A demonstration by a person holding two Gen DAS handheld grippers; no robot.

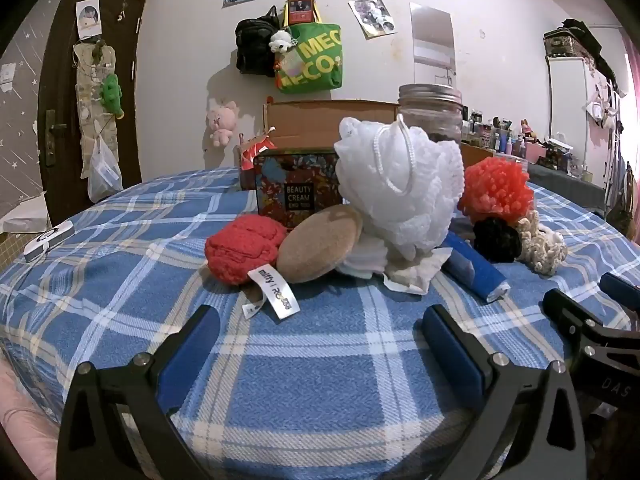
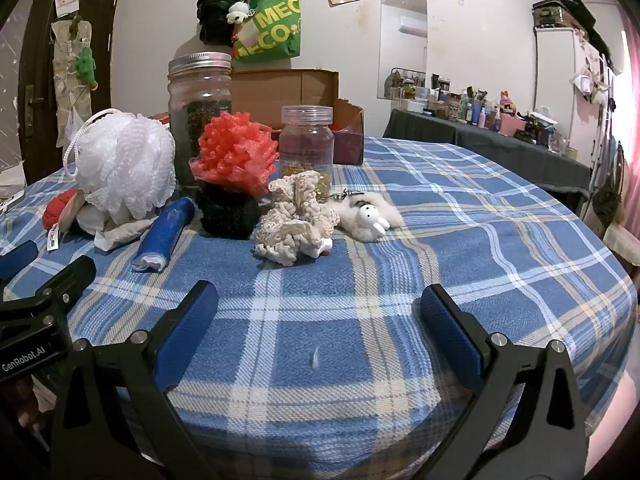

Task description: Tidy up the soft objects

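Nothing is seen sorted yet; the task is judged at its start. All soft things are found heaped mid-way on the blue plaid bedspread [image 2: 460, 248], none held, no sorted group visible.

Left to right in the left wrist view: a red knitted ball [image 1: 242, 249], a tan round plush pad [image 1: 320, 243] leaned on it with white tags in front, a white mesh bath pouf [image 1: 396, 190] piled on crumpled white cloth, a blue rolled cloth [image 1: 474, 266], a coral pompom [image 1: 496, 190] set over a black fluffy ball [image 1: 496, 239], and a cream crocheted scrunchie [image 1: 542, 248]. In the right wrist view a white plush bunny keychain [image 2: 370, 216] is seen just beside the scrunchie, furthest right.

Behind the heap a printed beauty cream tin [image 1: 298, 188], a tall glass jar with metal lid [image 2: 200, 116], a small clear plastic jar [image 2: 307, 140] and an open cardboard box [image 2: 288, 92] are noted; the box is judged a possible bin.

The left tool [image 1: 320, 350] is held with jaws wide apart, nothing between them, short of the heap. The right tool [image 2: 320, 334] is likewise spread wide and empty over bare bedspread.

Every item is left to be picked.
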